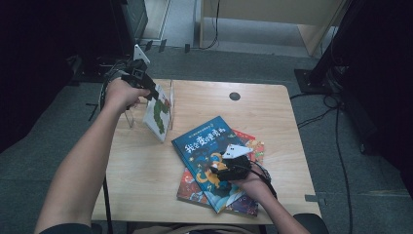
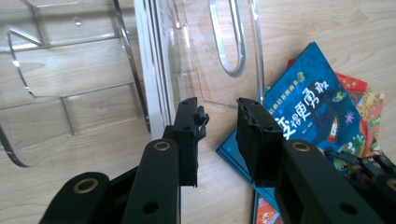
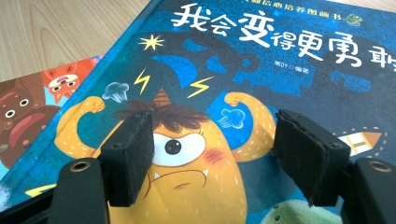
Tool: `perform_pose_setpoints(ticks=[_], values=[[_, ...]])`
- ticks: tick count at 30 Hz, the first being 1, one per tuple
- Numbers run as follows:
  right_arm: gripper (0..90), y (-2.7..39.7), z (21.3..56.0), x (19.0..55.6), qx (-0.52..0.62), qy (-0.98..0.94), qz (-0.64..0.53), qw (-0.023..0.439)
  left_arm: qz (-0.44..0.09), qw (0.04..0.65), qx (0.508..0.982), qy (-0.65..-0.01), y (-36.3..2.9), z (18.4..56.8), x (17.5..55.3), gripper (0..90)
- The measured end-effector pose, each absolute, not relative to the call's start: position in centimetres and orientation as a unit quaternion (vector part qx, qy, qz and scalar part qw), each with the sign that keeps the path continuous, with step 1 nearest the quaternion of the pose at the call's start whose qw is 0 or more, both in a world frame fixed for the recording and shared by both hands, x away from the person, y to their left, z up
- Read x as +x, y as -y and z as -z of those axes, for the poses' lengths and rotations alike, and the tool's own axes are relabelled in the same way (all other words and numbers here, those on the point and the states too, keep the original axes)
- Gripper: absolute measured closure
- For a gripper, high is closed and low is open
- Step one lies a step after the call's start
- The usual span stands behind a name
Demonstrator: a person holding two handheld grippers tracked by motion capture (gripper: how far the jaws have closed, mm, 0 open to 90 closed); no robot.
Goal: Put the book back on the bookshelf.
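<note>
The work in hand looks like filing picture books into the clear acrylic rack [image 1: 168,105] at the table's [image 1: 146,170] far-left corner. The left gripper [image 2: 218,123] sits just off the white book [image 1: 159,113] that stands tilted in the rack; its jaws are parted w/ nothing between the pads, so it reads as released, and the book's edge lies just beside its left jaw. The right gripper [image 3: 212,158] hovers low over the blue book [image 1: 214,156], jaws spread wide and empty above the yellow monster on the cover; not gripping. The blue book lies flat on top of the red book [image 1: 251,146], mid-right of the table, well apart from the rack. Likely risks: the white book leans and seems only loosely propped, so it could tip or slide out if the left gripper brushes it on the way off; the rack is light-looking and near the table edge, so a nudge could shift it. The blue book is flat w/ no raised edge, so the right jaws may skate on the glossy cover or drag the red one along. Hard to tell: rack dividers are see-through and blur into the wood, so which slot holds the white book is unclear; whether the right pads touch the cover can't be told; the red book is mostly covered.
</note>
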State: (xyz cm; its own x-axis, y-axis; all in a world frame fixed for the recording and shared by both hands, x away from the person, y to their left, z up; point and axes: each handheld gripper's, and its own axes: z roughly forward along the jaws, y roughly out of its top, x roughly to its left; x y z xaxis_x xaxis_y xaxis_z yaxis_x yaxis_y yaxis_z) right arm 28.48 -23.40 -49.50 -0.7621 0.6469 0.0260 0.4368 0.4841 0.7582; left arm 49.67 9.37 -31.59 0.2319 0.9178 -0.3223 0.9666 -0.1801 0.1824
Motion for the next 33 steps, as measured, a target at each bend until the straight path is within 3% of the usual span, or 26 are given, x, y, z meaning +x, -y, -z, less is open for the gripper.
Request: perform_pose_setpoints(ticks=[33], values=[[37.8, 24.6, 49.0, 29.1, 0.322, -0.848, -0.402, 0.127, 0.069, 0.241, 0.796, -0.551, -8.9, 34.5, 42.3, 53.9]])
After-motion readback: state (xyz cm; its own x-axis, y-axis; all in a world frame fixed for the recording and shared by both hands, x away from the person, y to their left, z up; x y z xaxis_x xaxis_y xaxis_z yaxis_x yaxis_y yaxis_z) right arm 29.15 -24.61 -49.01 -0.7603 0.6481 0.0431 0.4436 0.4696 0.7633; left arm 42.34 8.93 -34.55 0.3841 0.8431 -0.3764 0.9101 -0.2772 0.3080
